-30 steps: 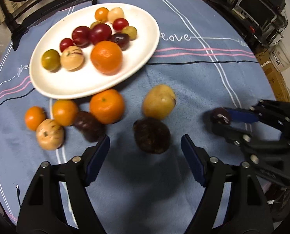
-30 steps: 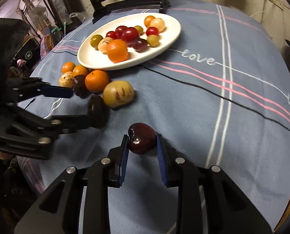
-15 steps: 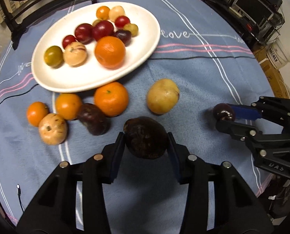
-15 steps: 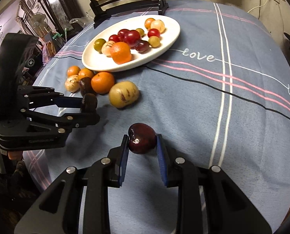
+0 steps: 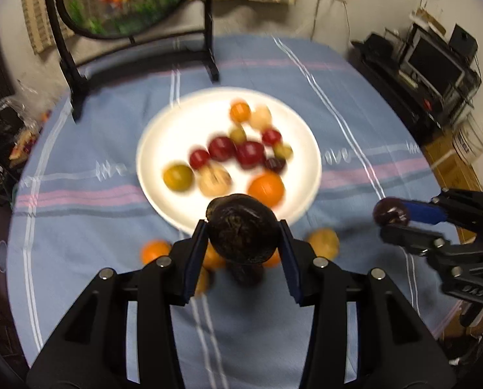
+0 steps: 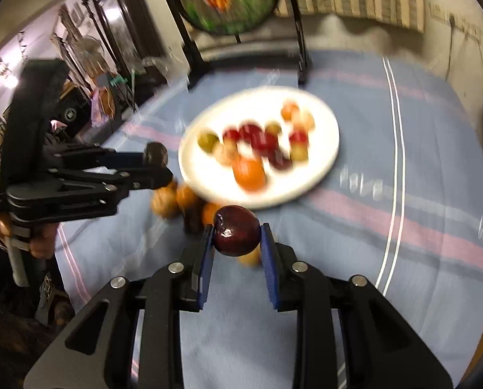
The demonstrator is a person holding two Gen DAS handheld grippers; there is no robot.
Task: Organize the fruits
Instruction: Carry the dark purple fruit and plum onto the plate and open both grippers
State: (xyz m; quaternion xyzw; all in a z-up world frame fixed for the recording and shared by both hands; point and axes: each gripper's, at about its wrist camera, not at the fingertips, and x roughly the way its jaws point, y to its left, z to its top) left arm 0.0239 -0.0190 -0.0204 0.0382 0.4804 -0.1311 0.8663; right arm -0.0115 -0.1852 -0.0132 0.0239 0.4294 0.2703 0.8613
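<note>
Carrying a dark, rough-skinned fruit [image 5: 243,230] clamped between its blue pads, the left gripper [image 5: 244,238] is pointing toward the white plate [image 5: 157,149], which is lying at about twelve o'clock from its fingertips, just beyond the held fruit in the left wrist view. Its jaws have just been closing, and the pads are now pressing on both flanks of the fruit. The right gripper [image 6: 237,238] is squeezing a glossy dark red plum [image 6: 236,235], its jaws nearly as narrow as they go. From the right wrist view the plate [image 6: 319,168] is sitting at roughly twelve to one o'clock, a little farther off than it is from the left. Both fruits are hanging clear above the blue cloth [image 5: 79,227]. Loose oranges [image 5: 155,251] and other fruits are lying on the cloth between the grippers and the plate's near rim. Judging from this, the left hand is the nearer one. The open patch of plate at its nine o'clock side looks like the freer landing spot, since the piled fruits are crowding the middle.
</note>
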